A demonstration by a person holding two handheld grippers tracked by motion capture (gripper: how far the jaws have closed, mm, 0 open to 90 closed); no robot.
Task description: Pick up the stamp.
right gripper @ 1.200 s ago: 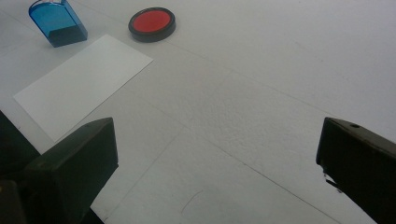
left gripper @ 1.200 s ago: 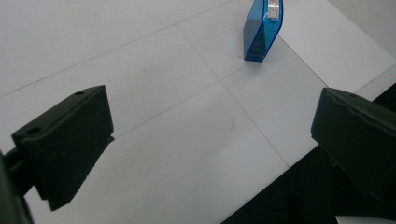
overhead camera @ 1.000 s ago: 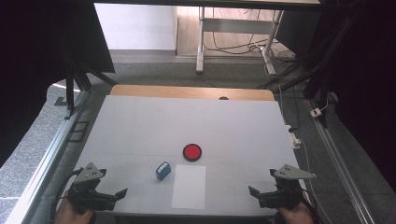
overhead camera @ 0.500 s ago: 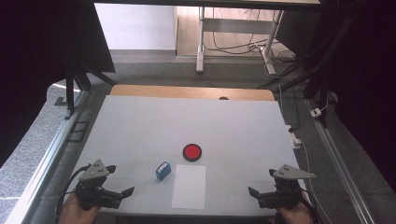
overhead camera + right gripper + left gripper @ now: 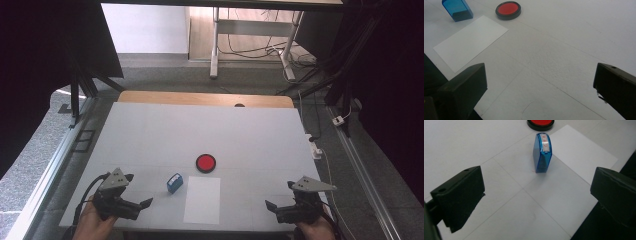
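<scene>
While both tools are held low over the near edge of the table (image 5: 150, 130), the left gripper (image 5: 142, 204) is seen with its jaws spread wide and aimed at the blue stamp (image 5: 542, 153), which stands upright just beside the white sheet of paper (image 5: 202, 200), apart from the jaws. Beyond the stamp, the red ink pad (image 5: 205, 163) is seen close to the sheet's far edge. The right gripper (image 5: 270, 206) is likewise held agape, with nothing between its jaws.

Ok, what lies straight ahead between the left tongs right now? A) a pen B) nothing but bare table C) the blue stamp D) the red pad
C: in the left gripper view the blue stamp stands ahead between the open left tongs, untouched, beside the paper, with the red pad beyond it.
</scene>
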